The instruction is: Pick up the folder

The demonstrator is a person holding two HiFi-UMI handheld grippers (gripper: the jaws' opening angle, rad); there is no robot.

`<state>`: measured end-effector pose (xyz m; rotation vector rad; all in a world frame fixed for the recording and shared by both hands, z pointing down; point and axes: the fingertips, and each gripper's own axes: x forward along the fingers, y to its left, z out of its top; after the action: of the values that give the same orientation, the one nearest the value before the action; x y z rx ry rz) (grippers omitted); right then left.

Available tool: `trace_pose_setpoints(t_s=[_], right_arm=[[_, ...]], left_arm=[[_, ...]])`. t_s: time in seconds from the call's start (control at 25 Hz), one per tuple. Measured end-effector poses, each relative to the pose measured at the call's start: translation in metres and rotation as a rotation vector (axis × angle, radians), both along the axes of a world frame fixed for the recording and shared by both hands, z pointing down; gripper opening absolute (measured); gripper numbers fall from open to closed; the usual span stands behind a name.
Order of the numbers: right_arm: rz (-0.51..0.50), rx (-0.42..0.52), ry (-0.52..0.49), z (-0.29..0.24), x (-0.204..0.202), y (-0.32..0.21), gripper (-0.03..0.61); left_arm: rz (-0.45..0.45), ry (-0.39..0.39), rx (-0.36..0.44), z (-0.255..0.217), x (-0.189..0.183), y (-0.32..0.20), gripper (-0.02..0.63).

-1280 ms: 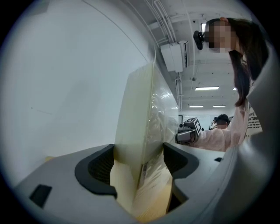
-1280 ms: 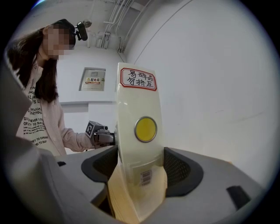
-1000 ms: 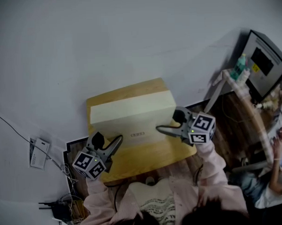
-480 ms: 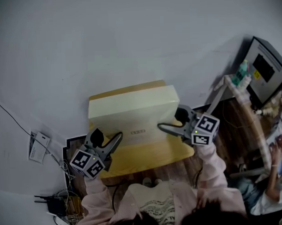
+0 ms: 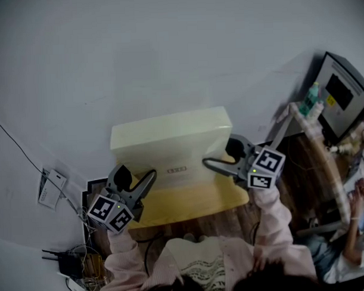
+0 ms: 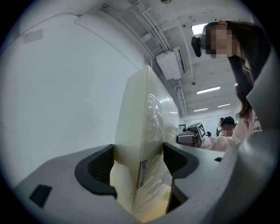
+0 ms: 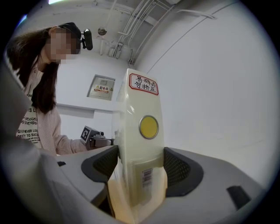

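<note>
Head view: a thick, pale cream box-type folder (image 5: pixel 170 142) was held over a small light wooden table (image 5: pixel 190 202), whose bare top showed at the folder's 6 o'clock. The left gripper (image 5: pixel 148 177) met the folder's near edge at about 7 o'clock and the right gripper (image 5: pixel 209 165) at about 4 o'clock. This spacing probably shared the load and kept the wide folder from tipping. In each gripper view the jaws were pinching the folder's narrow edge, one ribbed pad (image 6: pixel 98 168) against each face. The right gripper's end carried a round yellow sticker (image 7: pixel 148 127), a red-bordered label (image 7: pixel 143 84) at its 12 o'clock and a barcode strip (image 7: pixel 148 177) at its 6 o'clock. The folder appeared already lifted clear of the table, though the gap beneath it was not visible.
</note>
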<state>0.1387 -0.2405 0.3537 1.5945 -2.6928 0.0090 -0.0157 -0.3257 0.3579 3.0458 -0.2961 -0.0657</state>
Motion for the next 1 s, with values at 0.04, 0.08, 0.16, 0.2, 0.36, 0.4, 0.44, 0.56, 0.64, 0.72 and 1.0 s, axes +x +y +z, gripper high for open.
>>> trace_pose_setpoints(t_s=[0.04, 0.08, 0.16, 0.2, 0.36, 0.4, 0.44, 0.56, 0.64, 0.72, 1.0], right_arm=[[0.001, 0.007, 0.0, -0.002, -0.001, 0.002, 0.334], [0.002, 0.012, -0.001, -0.004, -0.002, 0.003, 0.334], [0.005, 0.021, -0.001, -0.008, -0.004, 0.006, 0.334], [0.007, 0.024, 0.0, -0.01, -0.005, 0.006, 0.336], [0.012, 0.036, 0.009, -0.017, -0.008, 0.009, 0.337], [0.013, 0.042, 0.011, -0.019, -0.009, 0.011, 0.337], [0.014, 0.047, 0.013, -0.02, -0.01, 0.014, 0.337], [0.016, 0.062, 0.027, -0.023, -0.013, 0.021, 0.336], [0.019, 0.072, 0.041, -0.025, -0.014, 0.024, 0.336], [0.023, 0.077, 0.04, -0.028, -0.016, 0.026, 0.333], [0.036, 0.088, 0.041, -0.031, -0.021, 0.031, 0.327]], left_arm=[[-0.002, 0.005, 0.004, -0.002, -0.001, 0.002, 0.367], [-0.004, 0.009, 0.009, -0.005, -0.002, 0.003, 0.367], [-0.007, 0.012, 0.017, -0.009, -0.004, 0.005, 0.367], [-0.008, 0.012, 0.021, -0.01, -0.005, 0.006, 0.367], [-0.013, 0.02, 0.031, -0.017, -0.008, 0.009, 0.367], [-0.014, 0.024, 0.034, -0.019, -0.009, 0.011, 0.367], [-0.017, 0.028, 0.038, -0.02, -0.01, 0.014, 0.367], [-0.022, 0.036, 0.048, -0.023, -0.013, 0.022, 0.367], [-0.026, 0.039, 0.057, -0.026, -0.015, 0.025, 0.367], [-0.03, 0.04, 0.065, -0.028, -0.017, 0.027, 0.367], [-0.039, 0.046, 0.074, -0.031, -0.023, 0.032, 0.367]])
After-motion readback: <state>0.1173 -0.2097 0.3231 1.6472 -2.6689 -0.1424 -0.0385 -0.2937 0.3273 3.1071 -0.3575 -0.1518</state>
